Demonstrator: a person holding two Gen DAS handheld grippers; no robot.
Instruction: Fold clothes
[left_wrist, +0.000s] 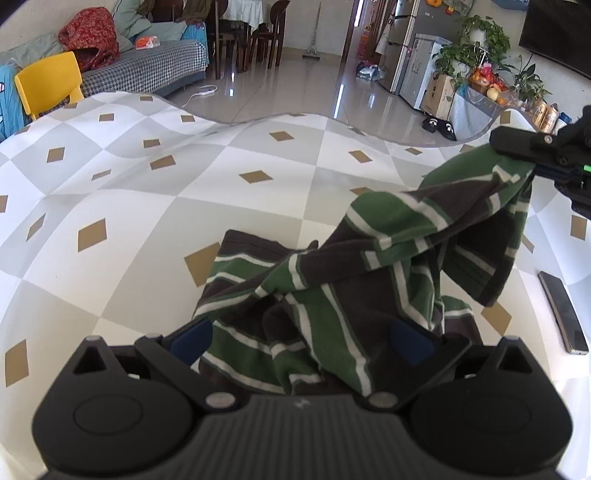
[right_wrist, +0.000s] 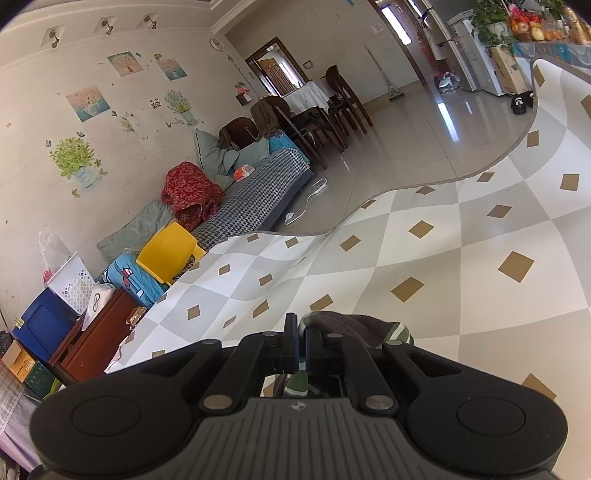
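Your table, under a white-and-grey checked cloth with tan diamonds, fills most of both views; its far edge curves against the glossy floor beyond.

The striped shirt, green and dark brown with thin white lines, is partly on the cloth and partly in the air. Its lower bulk is bunched in front of your left gripper. One corner is pulled up and to the right, where your right gripper has it pinched, and the fabric sags between the two.

Left gripper: the blue pads stand wide apart with the crumpled cloth lying between them. They do not appear to press on it, so read it as released.

Right gripper, in its own view: the two fingers are clenched together on a thin fold of the shirt, which spills over the right-hand finger.

A dark phone lies flat near the right side of the table, apart from the shirt.
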